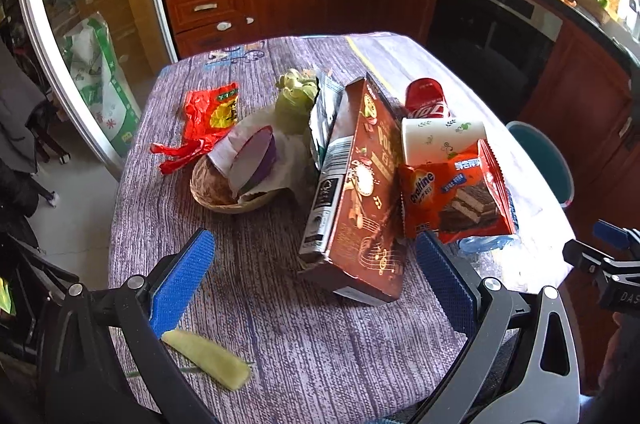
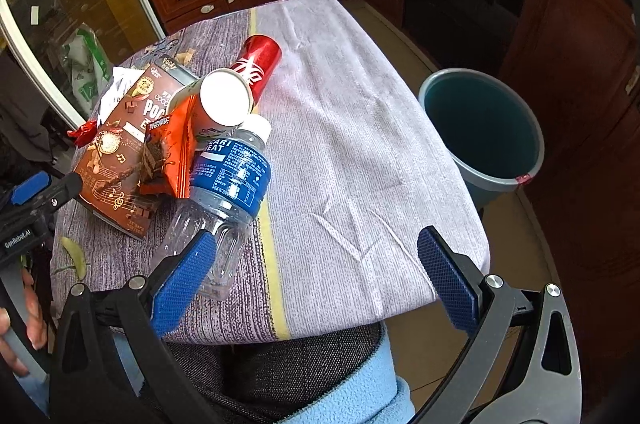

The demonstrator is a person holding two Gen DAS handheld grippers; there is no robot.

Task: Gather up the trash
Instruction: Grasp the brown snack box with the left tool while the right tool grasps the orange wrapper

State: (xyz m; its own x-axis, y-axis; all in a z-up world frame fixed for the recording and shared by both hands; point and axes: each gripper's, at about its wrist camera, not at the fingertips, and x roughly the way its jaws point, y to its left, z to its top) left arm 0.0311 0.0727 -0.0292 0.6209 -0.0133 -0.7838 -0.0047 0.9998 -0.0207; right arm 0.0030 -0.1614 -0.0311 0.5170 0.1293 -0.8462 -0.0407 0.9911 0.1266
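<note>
On the cloth-covered table (image 2: 360, 159) a heap of trash is lying toward the left side; a brown Pocky box (image 1: 360, 191) is leaning tilted against the pile, with an orange Ovaltine wafer wrapper (image 1: 452, 199) resting against its right face; a white paper cup (image 2: 224, 99) is lying on its side above the wrapper, its mouth facing the right wrist camera, and a red can (image 2: 258, 65) is lying behind it, touching it; a clear plastic bottle (image 2: 228, 183) with a blue label and white cap is lying just beside the wrapper, its base pointing toward the near edge of the table.

Further left, a woven basket (image 1: 228, 187) is holding crumpled paper and a purple-rimmed cup; a red wrapper (image 1: 208, 119) is lying flat beside it, and a pale peel strip (image 1: 208, 358) is lying near the table's front edge.

Both grippers are hovering with nothing between their blue pads; the left gripper (image 1: 316, 280) is standing wide open in front of the box, its right pad sitting near the wrapper's lower corner; the right gripper (image 2: 316, 280) is also spread wide, its left fingertip overlapping the bottle's base in the view, though whether it is touching I cannot tell.

Beyond the table's right edge a grey bin (image 2: 484, 131) is standing on the floor, well apart from the heap.
</note>
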